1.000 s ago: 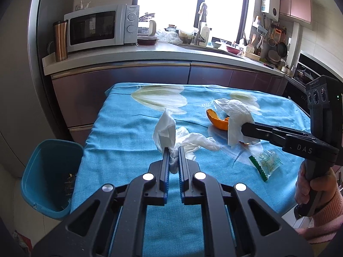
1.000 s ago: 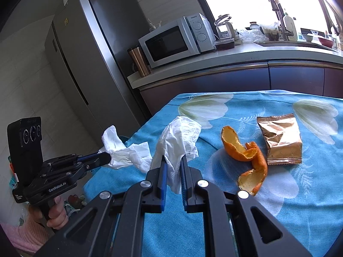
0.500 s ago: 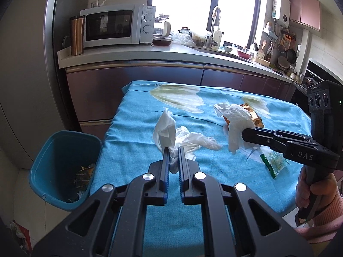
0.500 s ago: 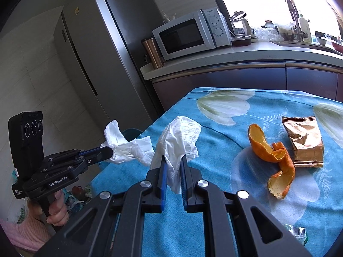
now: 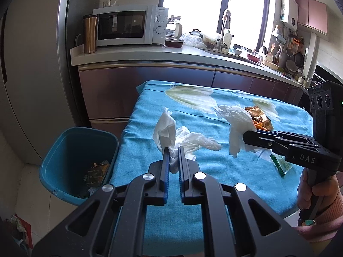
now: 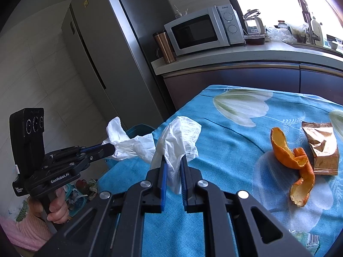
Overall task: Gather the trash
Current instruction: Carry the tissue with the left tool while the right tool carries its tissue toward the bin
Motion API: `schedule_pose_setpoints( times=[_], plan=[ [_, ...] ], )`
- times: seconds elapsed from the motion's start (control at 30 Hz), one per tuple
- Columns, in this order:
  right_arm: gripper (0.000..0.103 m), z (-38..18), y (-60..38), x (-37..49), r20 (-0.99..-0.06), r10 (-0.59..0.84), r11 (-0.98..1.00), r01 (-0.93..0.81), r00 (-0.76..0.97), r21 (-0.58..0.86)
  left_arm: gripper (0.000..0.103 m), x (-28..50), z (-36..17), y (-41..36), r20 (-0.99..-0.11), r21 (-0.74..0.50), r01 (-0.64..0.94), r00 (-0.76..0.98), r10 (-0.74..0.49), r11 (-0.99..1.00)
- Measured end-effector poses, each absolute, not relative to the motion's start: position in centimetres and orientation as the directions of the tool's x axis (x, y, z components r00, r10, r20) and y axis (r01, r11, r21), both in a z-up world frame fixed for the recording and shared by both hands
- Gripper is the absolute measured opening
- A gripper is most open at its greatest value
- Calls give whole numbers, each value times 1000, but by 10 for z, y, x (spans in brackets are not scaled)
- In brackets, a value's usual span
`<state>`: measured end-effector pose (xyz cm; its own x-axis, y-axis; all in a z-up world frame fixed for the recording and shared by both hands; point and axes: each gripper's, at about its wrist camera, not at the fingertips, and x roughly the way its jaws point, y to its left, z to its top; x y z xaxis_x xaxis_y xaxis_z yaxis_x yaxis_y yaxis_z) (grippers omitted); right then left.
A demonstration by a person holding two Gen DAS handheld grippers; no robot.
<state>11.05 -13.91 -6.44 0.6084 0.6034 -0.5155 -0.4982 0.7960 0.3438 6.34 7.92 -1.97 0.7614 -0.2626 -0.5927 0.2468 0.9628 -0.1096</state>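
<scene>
My left gripper [image 5: 173, 150] is shut on a crumpled white tissue [image 5: 171, 129], held above the left part of the blue-clothed table [image 5: 150, 111]. My right gripper [image 6: 172, 159] is shut on a second white tissue [image 6: 179, 137]; in the left wrist view that gripper [image 5: 244, 138] and its tissue [image 5: 235, 122] hang over the table's middle. The left gripper [image 6: 111, 147] with its tissue [image 6: 128, 144] shows at the left of the right wrist view. A blue trash bin [image 5: 64, 154] with some rubbish inside stands on the floor left of the table.
An orange peel [image 6: 293, 160], a gold snack wrapper [image 6: 321, 150] and a green-edged clear packet [image 5: 280, 165] lie on the cloth. Behind are a counter [image 5: 171, 56] with a microwave [image 5: 128, 25] and a copper tumbler [image 5: 89, 34], and a fridge [image 6: 120, 49] at left.
Both grippers have carried their tissues leftward across the table toward the bin side; the bin and fridge now fill more of the views. Both grips are unchanged.
</scene>
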Motion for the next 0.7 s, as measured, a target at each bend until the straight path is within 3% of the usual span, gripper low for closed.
schedule_pose_setpoints(
  times=[0.7],
  plan=[
    [10, -65, -96, 125, -524, 656, 745, -578, 543, 334, 8, 60, -20, 123, -593, -112, 132, 786, -172, 985]
  ],
)
